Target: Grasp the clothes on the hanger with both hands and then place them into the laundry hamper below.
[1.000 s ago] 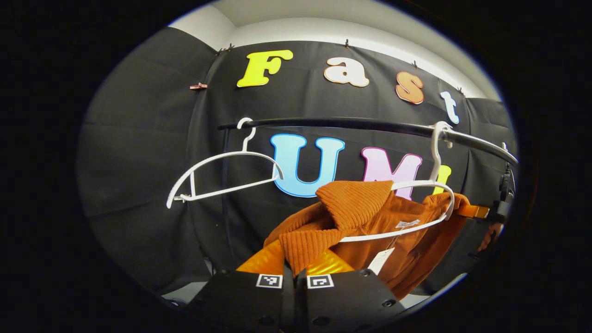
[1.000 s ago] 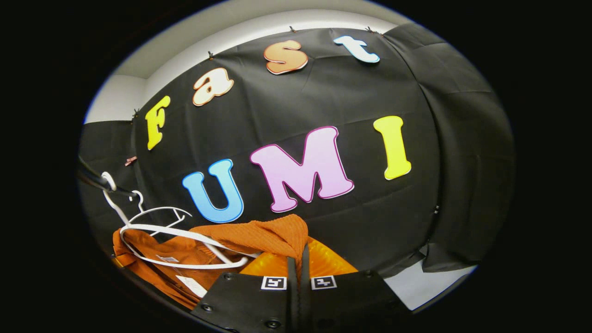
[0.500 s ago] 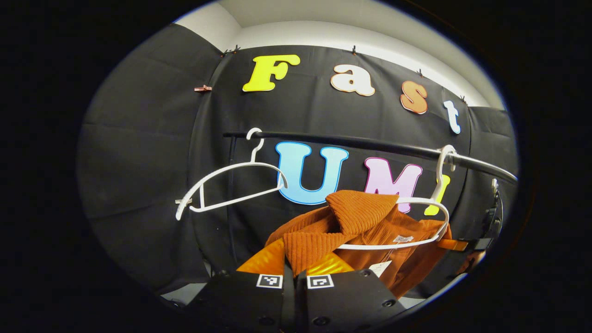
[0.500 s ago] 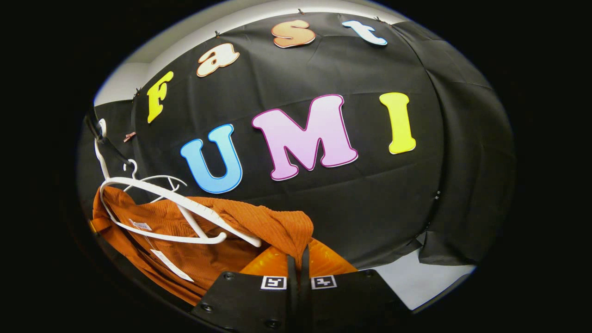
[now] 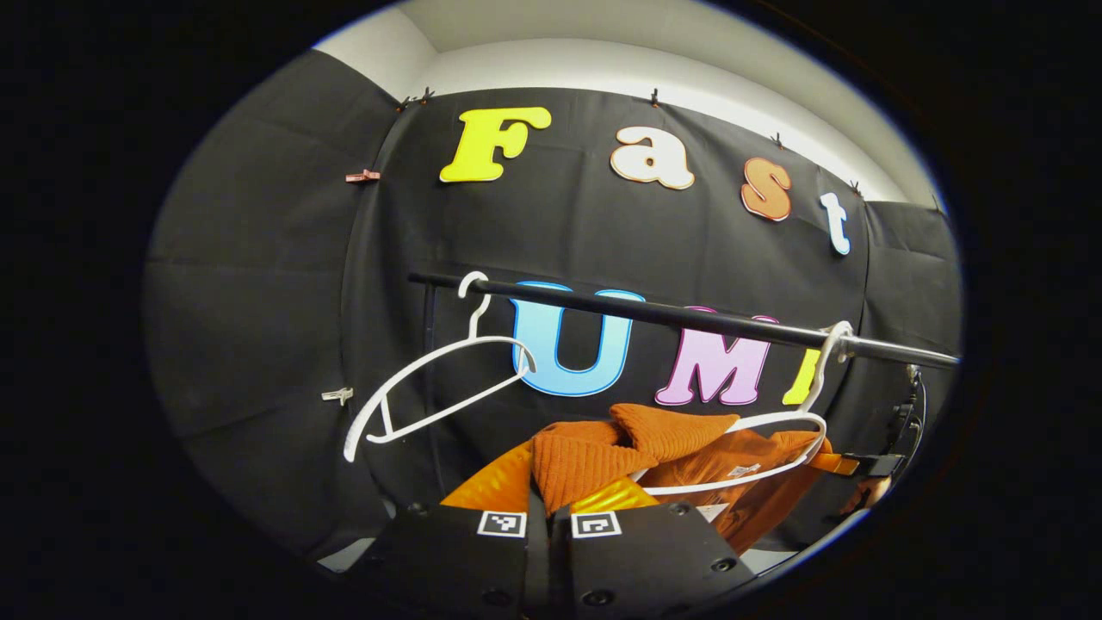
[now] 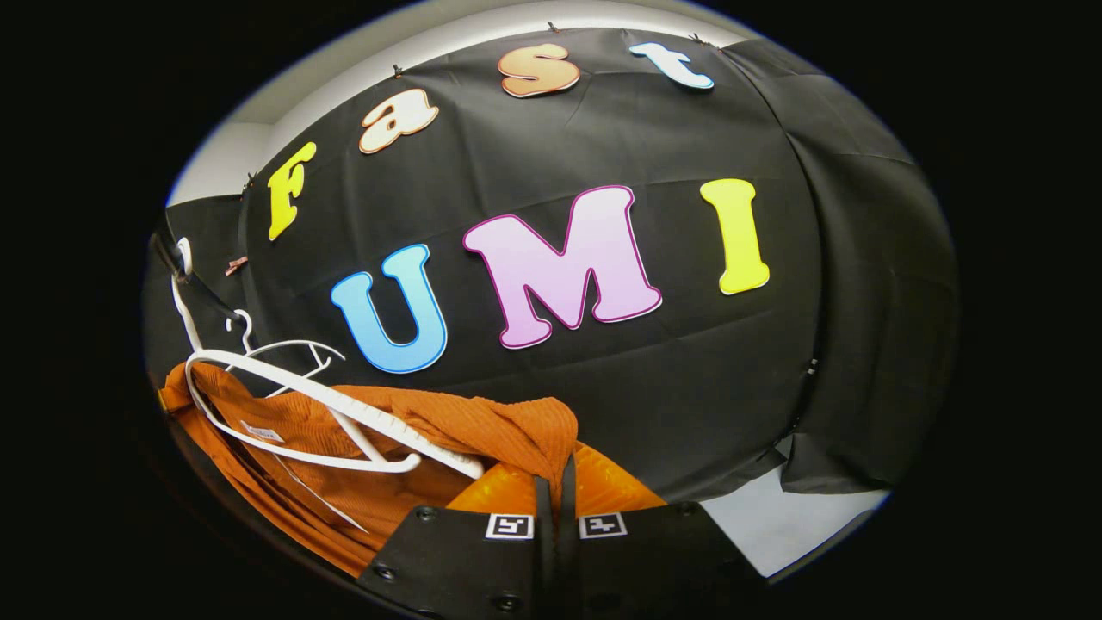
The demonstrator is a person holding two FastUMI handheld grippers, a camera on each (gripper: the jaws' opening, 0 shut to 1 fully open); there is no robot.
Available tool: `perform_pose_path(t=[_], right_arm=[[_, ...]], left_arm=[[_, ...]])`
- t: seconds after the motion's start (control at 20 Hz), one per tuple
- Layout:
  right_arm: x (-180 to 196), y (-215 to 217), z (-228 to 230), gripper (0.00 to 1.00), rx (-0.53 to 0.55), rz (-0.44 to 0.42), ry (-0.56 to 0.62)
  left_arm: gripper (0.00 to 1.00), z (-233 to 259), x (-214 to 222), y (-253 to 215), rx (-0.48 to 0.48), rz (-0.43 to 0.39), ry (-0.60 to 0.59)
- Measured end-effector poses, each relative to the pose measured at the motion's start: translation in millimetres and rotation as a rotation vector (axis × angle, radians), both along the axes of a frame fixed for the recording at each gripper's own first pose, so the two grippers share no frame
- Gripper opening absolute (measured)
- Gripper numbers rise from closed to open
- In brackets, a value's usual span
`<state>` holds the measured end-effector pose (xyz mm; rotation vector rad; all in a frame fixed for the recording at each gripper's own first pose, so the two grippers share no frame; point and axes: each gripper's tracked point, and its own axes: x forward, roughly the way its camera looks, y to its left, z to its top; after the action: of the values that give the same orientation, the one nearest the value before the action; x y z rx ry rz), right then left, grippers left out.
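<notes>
Black cloth backs a dark rail [image 5: 671, 317] that crosses the booth, and from it hangs the task's thing — a rust-orange ribbed top [image 5: 689, 448], draped over a white hanger [image 5: 779, 422] whose hook sits on the rail's right stretch in the left gripper view. Each gripper has a shoulder of it: the left gripper [image 5: 548, 504] has its fingers closed down on a fold of the knit near the collar, and the right gripper [image 6: 556, 499] is likewise pinched shut on a bunch of the other shoulder, the cloth rising between the fingers in both views. In the right gripper view the top [image 6: 362, 448] sags below the hanger [image 6: 301, 413], with a paper tag dangling inside. A second, bare hanger [image 5: 430, 379] hangs further left on the rail, well apart from the top. The step in hand looks like freeing the top from the hanger. To do it well, I judge both grips should stay firm while the shoulders are drawn outward and down off the hanger's ends together — an uneven pull could tilt the hanger, snag the collar or unhook it from the rail. The hamper lies somewhere below; once the top is free, lower it straight down, and open the fingers only when it is over the hamper.
</notes>
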<state>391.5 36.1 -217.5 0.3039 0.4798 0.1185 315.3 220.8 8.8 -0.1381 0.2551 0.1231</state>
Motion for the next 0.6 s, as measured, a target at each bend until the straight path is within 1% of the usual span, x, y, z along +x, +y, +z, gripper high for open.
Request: perform_pose_path(t=[0.1, 0.2, 0.3, 0.4, 0.5, 0.6], right_arm=[[2.0, -1.6, -1.0, 0.05, 0.000, -0.001, 0.007], [7.6, -5.9, 2.5, 0.05, 0.007, -0.008, 0.000], [10.7, -4.8, 0.2, 0.05, 0.015, -0.008, 0.006], [9.5, 0.3, -9.7, 0.05, 0.010, 0.004, 0.028], [5.4, 5.6, -25.8, 0.05, 0.008, 0.015, 0.066], [-4.8, 17.2, -37.5, 0.05, 0.036, 0.033, 0.088]], left_arm=[[0.05, -9.5, 6.0, 3.0, -0.010, -0.010, 0.030], [0.05, -1.9, 9.2, 6.2, -0.030, -0.017, 0.016], [0.05, -9.6, 15.1, 13.2, -0.023, -0.020, 0.036], [0.05, -31.0, 19.1, 20.1, -0.033, -0.017, 0.086], [0.05, -60.0, 19.0, 35.0, -0.048, 0.022, 0.150], [0.05, -89.8, 13.5, 30.7, -0.086, 0.016, 0.192]])
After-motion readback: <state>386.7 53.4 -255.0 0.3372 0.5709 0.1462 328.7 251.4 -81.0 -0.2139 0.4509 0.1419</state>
